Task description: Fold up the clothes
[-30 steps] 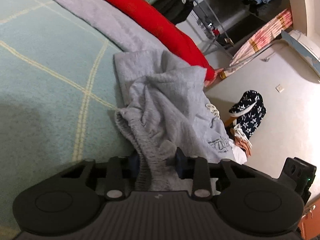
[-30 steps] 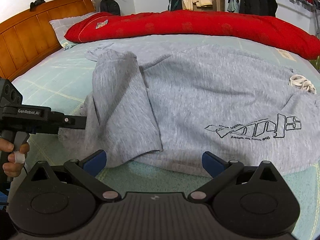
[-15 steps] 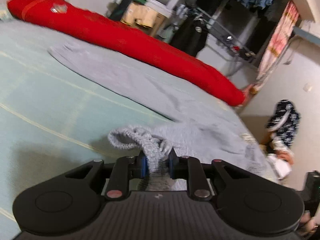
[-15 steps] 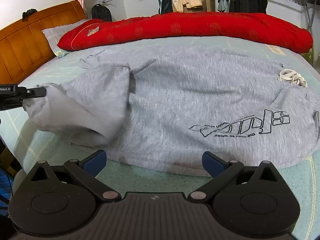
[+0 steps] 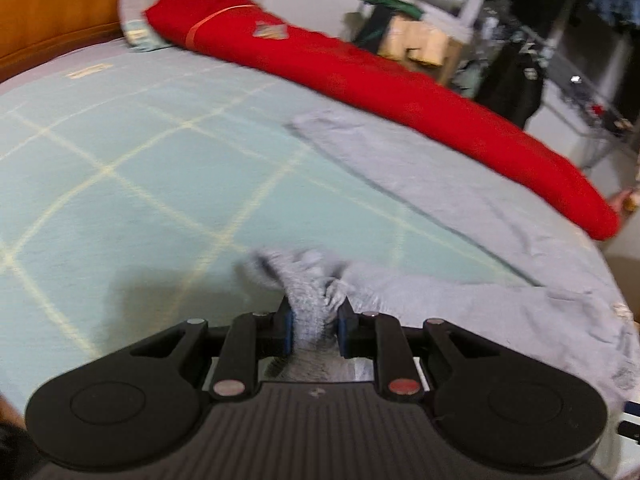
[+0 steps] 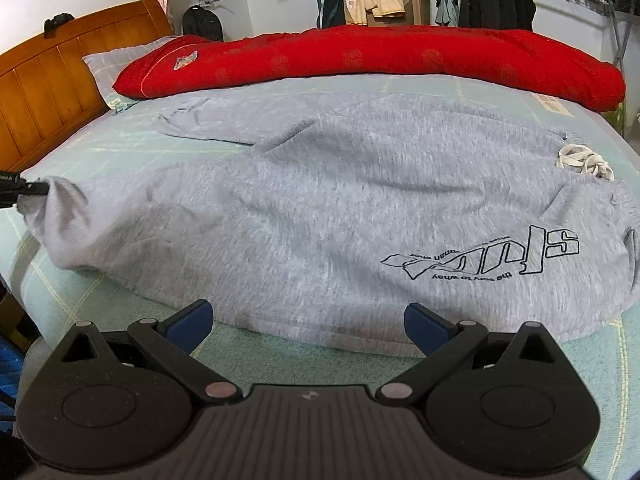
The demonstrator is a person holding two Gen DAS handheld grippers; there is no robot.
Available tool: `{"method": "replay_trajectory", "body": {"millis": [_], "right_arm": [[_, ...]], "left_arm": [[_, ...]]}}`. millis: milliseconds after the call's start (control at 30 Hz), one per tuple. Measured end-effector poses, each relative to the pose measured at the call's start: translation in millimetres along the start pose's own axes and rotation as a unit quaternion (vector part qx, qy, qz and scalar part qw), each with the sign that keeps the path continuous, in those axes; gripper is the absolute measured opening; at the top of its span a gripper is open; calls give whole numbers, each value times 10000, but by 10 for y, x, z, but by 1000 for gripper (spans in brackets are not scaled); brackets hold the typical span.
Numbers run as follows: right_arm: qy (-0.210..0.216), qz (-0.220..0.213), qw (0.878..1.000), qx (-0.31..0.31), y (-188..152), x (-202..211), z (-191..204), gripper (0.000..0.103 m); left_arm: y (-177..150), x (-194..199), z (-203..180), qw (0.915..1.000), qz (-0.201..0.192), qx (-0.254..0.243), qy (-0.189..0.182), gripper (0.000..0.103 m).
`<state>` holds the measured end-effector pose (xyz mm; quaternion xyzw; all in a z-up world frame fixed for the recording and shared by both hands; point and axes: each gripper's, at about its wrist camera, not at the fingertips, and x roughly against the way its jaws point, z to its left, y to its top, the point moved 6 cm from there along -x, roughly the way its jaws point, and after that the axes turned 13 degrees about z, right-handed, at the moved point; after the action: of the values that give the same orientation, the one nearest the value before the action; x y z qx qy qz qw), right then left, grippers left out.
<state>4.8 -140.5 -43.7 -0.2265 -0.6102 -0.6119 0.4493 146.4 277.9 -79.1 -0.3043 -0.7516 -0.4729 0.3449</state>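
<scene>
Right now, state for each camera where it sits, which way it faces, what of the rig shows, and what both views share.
Left wrist: on the left hand-held gripper, low over the pale green checked bedsheet, facing the wooden headboard; its fingers pinch the grey sweatshirt.
Right wrist: on the open right hand-held gripper, at the bed's edge, facing across the bed; the left gripper's tip shows at far left.
Shared: sweatshirt, long red quilt, headboard.

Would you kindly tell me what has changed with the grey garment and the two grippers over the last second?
The left gripper, clamped on the ribbed cuff, has drawn that folded-over leg of the grey sweatpants outward to the left, so it now lies stretched out instead of doubled over the body. The right gripper has stayed open at the near hem. The red quilt has not moved.
</scene>
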Motion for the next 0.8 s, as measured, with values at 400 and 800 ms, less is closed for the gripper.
{"method": "replay_trajectory", "body": {"millis": [400,800], "right_arm": [[-100,9,9999,64,33,-17,-25,103],[-45,81,9999,40,34,-66,-28,103]], "left_arm": [[202,142,378,9993,-52,279,245,21],[-101,2,621,9930,62,1144,-299,57]]}}
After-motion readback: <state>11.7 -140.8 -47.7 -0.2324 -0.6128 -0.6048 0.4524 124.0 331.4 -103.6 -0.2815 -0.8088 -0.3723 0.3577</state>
